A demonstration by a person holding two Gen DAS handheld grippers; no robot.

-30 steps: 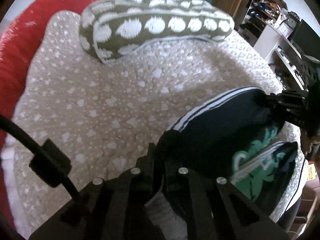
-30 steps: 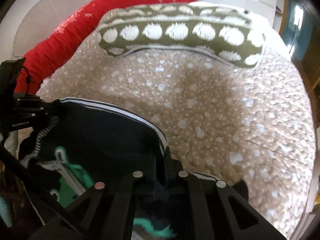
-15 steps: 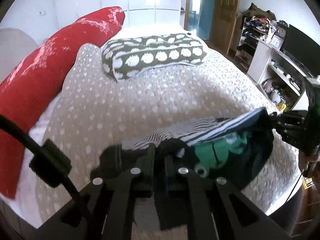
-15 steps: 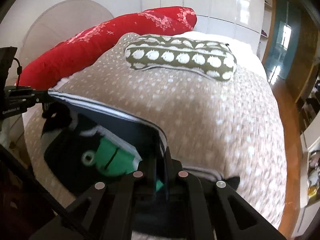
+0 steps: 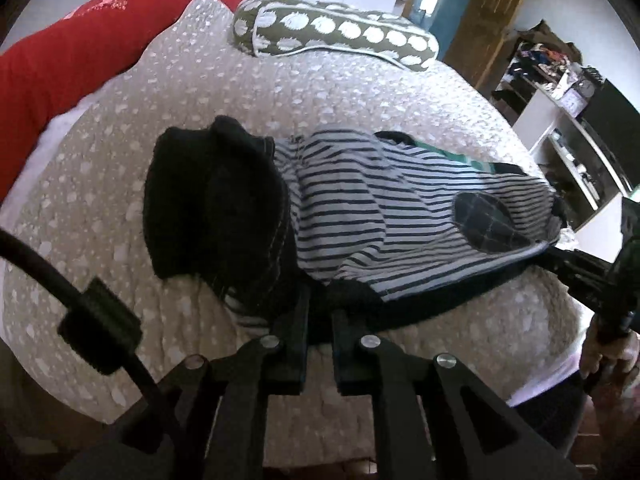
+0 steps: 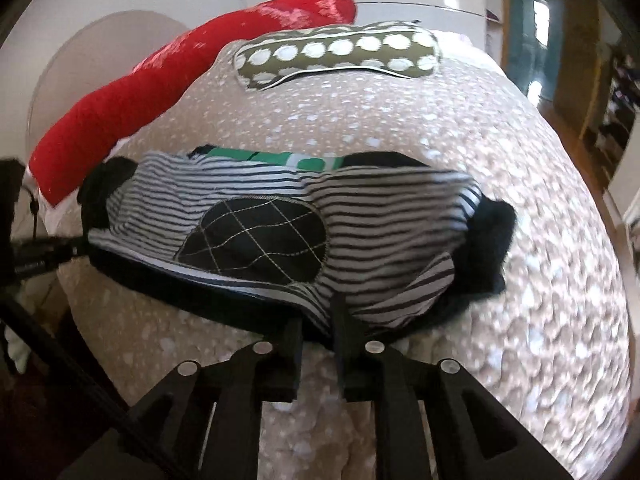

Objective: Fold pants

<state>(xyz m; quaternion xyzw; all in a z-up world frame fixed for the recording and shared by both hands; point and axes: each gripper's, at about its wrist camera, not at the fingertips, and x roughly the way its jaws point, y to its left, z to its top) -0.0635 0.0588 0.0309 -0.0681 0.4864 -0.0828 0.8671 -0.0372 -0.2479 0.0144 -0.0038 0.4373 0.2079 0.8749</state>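
Note:
The pants [image 5: 392, 216] lie spread across the beige spotted bedspread [image 5: 120, 200], showing black-and-white stripes, a black quilted oval patch [image 5: 486, 222], black cuffs and a green strip at the far edge. My left gripper [image 5: 319, 312] is shut on the near dark edge of the pants at their left end. My right gripper [image 6: 318, 320] is shut on the same near edge of the pants [image 6: 360, 216] at the right end. The right gripper also shows at the right of the left wrist view [image 5: 560, 256].
An olive pillow with white dots [image 5: 340, 34] lies at the far end of the bed, a long red pillow [image 5: 60, 52] along its left side. White shelves and a dark screen [image 5: 580, 120] stand right of the bed. A black cable [image 5: 60, 280] crosses the left view.
The pants were held up in the air with the black and green side showing. They now lie flat on the bedspread, striped side up, both grippers lowered with them.

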